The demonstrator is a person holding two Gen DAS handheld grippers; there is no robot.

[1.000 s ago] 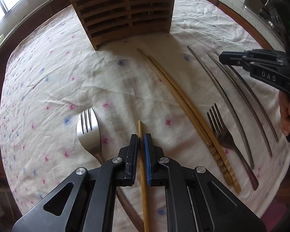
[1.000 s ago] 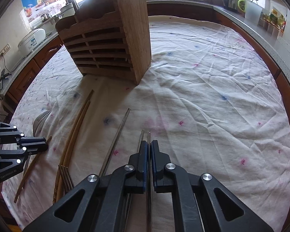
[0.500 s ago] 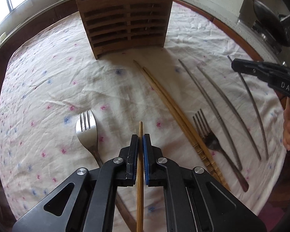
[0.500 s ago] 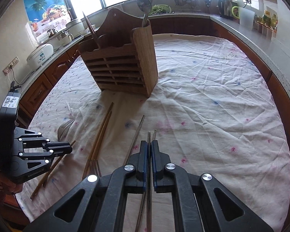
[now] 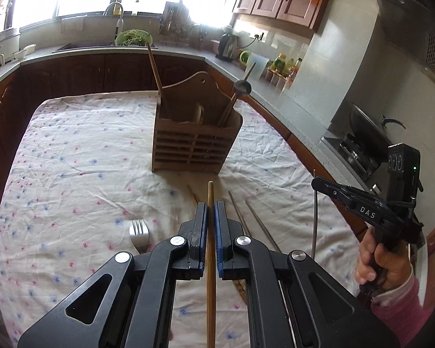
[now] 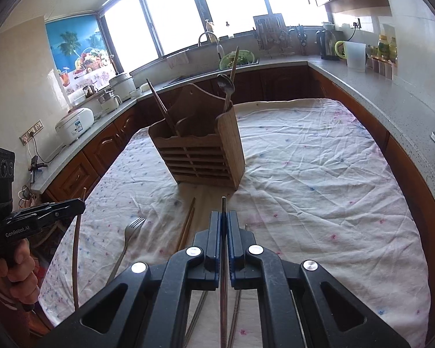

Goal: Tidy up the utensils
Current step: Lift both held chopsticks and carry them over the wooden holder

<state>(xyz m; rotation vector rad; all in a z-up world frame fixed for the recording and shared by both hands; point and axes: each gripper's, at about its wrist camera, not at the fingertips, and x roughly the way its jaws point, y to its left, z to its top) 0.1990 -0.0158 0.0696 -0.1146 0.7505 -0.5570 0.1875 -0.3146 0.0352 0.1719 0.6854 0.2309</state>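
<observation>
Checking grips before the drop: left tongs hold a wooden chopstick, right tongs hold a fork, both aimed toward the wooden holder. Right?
Not quite. The right tongs are shut on a metal chopstick, as the right wrist view shows; the fork lies on the cloth. The left tongs do hold the wooden chopstick, facing the wooden holder.

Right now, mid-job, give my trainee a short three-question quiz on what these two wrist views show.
1. True or false: the left gripper is shut on a wooden chopstick.
2. What does the right gripper hold? A) fork B) metal chopstick C) spoon
3. Fill in: the silver fork lies on the ____.

Key
1. True.
2. B.
3. Tablecloth, in front of the wooden utensil holder.
</observation>
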